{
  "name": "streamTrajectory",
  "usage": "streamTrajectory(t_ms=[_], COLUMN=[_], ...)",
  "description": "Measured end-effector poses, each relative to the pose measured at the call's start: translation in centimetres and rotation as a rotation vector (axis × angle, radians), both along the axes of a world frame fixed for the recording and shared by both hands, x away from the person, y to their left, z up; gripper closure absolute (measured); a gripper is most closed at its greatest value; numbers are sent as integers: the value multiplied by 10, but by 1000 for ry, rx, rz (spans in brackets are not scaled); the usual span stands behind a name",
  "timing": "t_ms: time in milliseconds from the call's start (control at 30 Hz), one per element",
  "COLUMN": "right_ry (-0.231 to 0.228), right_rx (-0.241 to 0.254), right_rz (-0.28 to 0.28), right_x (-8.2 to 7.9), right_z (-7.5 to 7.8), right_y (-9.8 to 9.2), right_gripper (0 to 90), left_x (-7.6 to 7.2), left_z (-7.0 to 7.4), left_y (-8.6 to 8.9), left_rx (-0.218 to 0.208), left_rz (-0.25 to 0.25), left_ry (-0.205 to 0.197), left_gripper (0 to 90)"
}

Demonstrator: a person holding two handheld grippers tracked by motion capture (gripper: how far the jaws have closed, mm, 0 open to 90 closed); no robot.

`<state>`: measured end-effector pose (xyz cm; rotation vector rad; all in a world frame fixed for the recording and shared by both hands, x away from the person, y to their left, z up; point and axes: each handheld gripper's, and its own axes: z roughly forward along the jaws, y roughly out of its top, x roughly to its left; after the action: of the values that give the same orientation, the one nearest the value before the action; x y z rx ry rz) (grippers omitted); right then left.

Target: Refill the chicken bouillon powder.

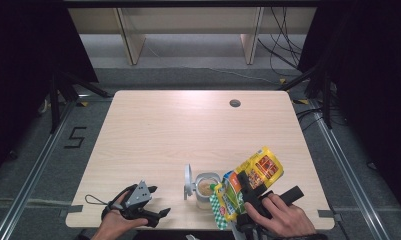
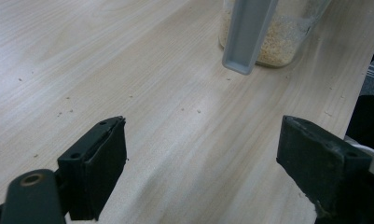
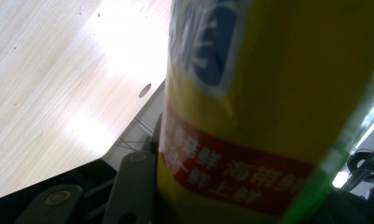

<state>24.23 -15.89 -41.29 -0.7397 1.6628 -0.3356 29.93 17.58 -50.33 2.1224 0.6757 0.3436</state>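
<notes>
The pale wood-grain bench (image 1: 153, 135) carries the work at its near edge, with a small round cable hole (image 1: 235, 103) near its far right corner. Largest of the things handled is the yellow printed plastic pouch with a red band and a green-checked mouth end (image 1: 248, 182), held above the near right part of the bench and tilted so that its mouth points down and left toward the jar, apparently for pouring. The right claw (image 1: 251, 188) is clenched on this pouch around its middle, the person's right hand (image 1: 280, 217) behind it. Just left of the pouch stands the clear glass jar holding a shallow layer of beige granules (image 1: 207, 189), its grey hinged lid (image 1: 188, 181) swung upright on the left side, which leaves the opening free to receive the contents. At the near left, well apart from the jar, the left claw (image 1: 155, 214) rests low over the bench, released and grasping nothing.

The left gripper view shows its two black jaws spread wide over bare wood, with the granules and the lid's edge (image 2: 248, 35) beyond, plus scattered crumbs that the high view does not resolve. The right gripper view brings the pouch's red band and white lettering close, blurred, with the cable hole (image 3: 145, 90) beyond.
</notes>
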Motion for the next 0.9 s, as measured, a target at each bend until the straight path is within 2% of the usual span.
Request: streamTrajectory(t_ms=[333,367,433,500,567,767,900], right_ry=[4,5,5,4,10,13,14], right_rx=[2,-2,-3,-2,-8,-5,-6], right_rz=[-1,-1,-2,-1,-5,-10,-9], right_x=[0,0,0,0,0,0,1], right_z=[0,0,0,0,1,1,1], right_y=[0,0,0,0,0,-1,-1], right_gripper=[639,641,641,642,642,642,643], left_x=[0,-1,-1,0,0,1,-1], left_z=[0,-1,-1,0,0,0,-1], left_y=[1,0,0,1,0,1,-1], left_rx=[3,-9,-8,3,-7,3,-20], left_rz=[-2,17,15,-3,0,-3,18], left_ry=[-7,12,12,-8,-3,-7,16], left_gripper=[152,152,152,152,152,152,152])
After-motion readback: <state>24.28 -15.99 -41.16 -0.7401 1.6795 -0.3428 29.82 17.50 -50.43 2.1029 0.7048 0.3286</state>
